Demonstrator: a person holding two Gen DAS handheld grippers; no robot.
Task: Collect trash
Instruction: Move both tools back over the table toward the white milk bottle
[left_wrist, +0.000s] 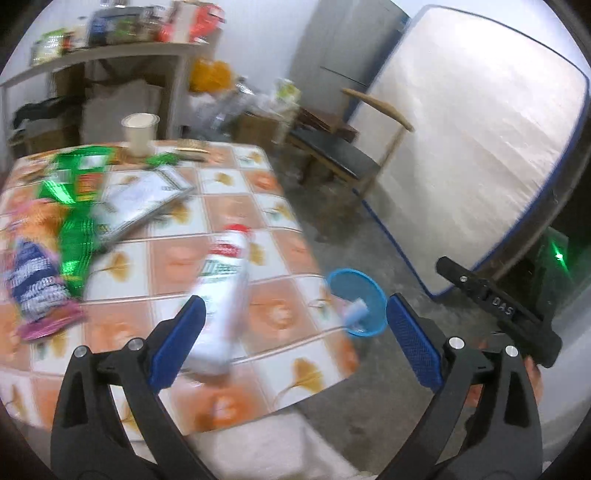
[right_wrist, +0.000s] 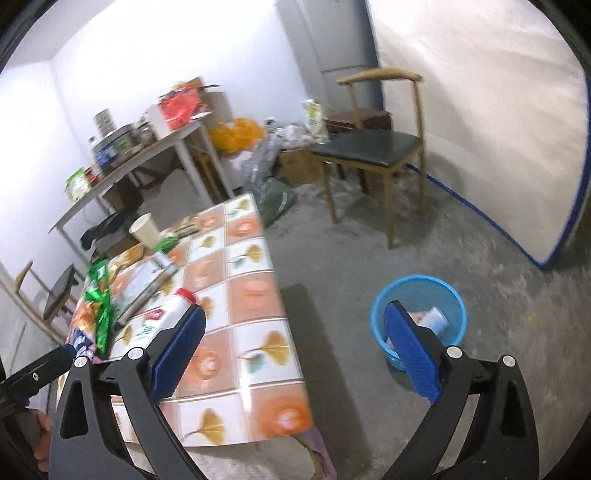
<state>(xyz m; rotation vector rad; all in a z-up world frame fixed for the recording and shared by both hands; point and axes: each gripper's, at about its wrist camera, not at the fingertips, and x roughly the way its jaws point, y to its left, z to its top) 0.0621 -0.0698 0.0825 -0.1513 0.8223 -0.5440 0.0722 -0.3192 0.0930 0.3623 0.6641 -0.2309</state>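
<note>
Right claw (right_wrist: 293, 345), whole blue basin (right_wrist: 419, 319)

Black two-finger grippers with blue pads

Left gripper (left_wrist: 295, 332) and right gripper (right_wrist: 293, 341) share black triangular-cutout arms, silver round pivot screws and textured blue fingers (left_wrist: 177, 343).

The left gripper (left_wrist: 295, 334) points forward and down. Its two blue pads (left_wrist: 177, 347) stand wide apart, and nothing is pinched between them. The right gripper (right_wrist: 295, 347) points forward and down too. Its blue pads (right_wrist: 412, 354) are also spread wide, with nothing gripped between them. A bit of a hand (left_wrist: 535, 373) shows just behind the left gripper's right-side jaw.
</note>
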